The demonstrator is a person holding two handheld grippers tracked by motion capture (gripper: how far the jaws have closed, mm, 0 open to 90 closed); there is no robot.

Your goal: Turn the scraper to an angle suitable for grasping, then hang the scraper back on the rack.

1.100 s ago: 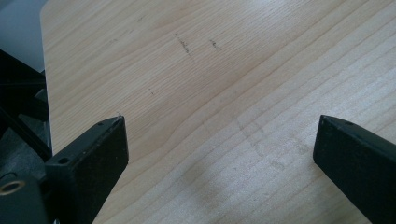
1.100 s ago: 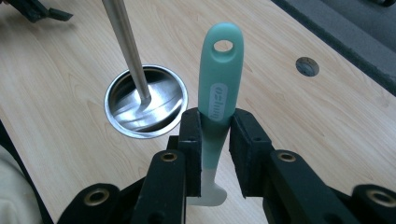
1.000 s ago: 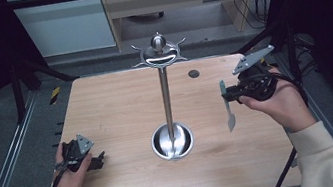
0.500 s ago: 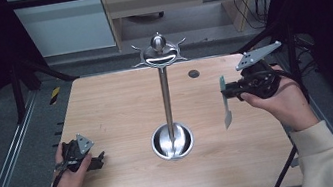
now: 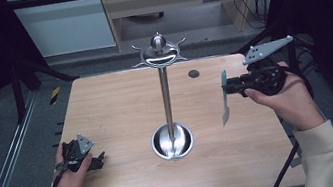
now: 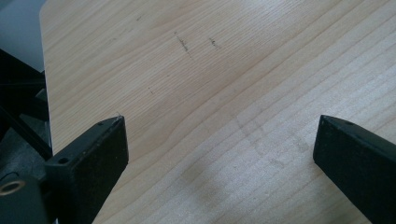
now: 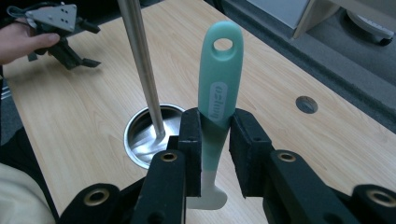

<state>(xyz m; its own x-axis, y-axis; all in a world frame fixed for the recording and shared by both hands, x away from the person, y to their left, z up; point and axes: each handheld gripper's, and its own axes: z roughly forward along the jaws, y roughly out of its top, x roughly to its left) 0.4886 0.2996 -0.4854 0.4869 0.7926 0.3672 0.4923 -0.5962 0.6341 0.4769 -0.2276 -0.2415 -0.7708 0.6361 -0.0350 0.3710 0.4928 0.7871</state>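
Observation:
A teal-handled utensil with a hang hole at its end and a pale blade stands upright between the jaws of my right gripper, which is shut on its handle. From above, that utensil hangs in the air right of a tall metal stand, with my right gripper level with the pole's upper half. The stand has curved hooks at its top and a round steel base. My left gripper rests on the table at the front left, its jaws wide apart over bare wood.
The wooden table has a small round hole near its far edge. The stand's pole and base lie just left of the held utensil. Dark frame posts flank the table.
My right gripper has lifted the utensil a little higher and slightly farther from the person. The left gripper has stayed put.

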